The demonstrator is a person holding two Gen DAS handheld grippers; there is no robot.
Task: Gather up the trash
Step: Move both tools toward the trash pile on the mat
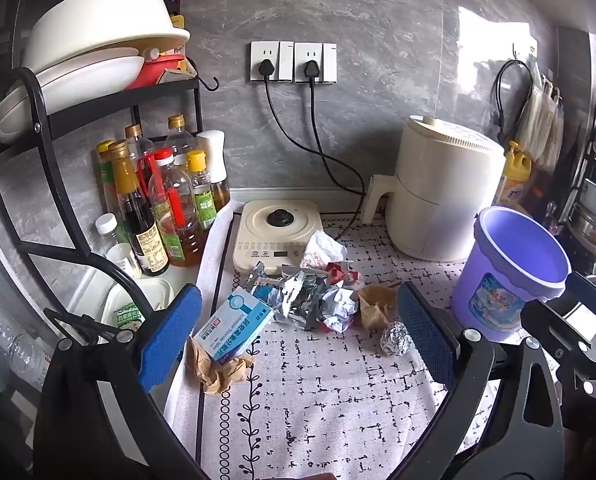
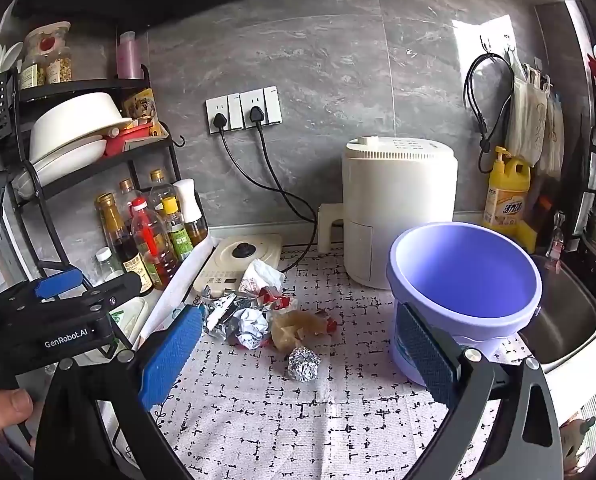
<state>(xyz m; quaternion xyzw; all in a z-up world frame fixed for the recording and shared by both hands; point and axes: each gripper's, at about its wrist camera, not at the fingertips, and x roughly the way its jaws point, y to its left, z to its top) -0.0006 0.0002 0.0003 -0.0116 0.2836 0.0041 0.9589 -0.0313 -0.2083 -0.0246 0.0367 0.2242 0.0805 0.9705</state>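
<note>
A pile of trash lies on the patterned mat: a blue-and-white medicine box [image 1: 234, 326], crumpled brown paper [image 1: 218, 372], crumpled foil wrappers [image 1: 298, 300], a white crumpled paper [image 1: 324, 250] and a foil ball [image 1: 396, 338]. The foil ball [image 2: 303, 364] and wrappers [image 2: 250, 324] also show in the right wrist view. A purple bucket [image 1: 510, 276] stands upright and empty at the right [image 2: 464, 276]. My left gripper [image 1: 298, 336] is open and empty above the pile. My right gripper [image 2: 298, 354] is open and empty, its right pad close to the bucket.
An induction cooker [image 1: 276, 230] and a cream air fryer [image 1: 442, 196] stand at the back. Condiment bottles [image 1: 158, 208] and a black dish rack [image 1: 98, 92] crowd the left. A sink [image 2: 562, 320] lies right of the bucket. Cables run from wall sockets [image 1: 294, 62].
</note>
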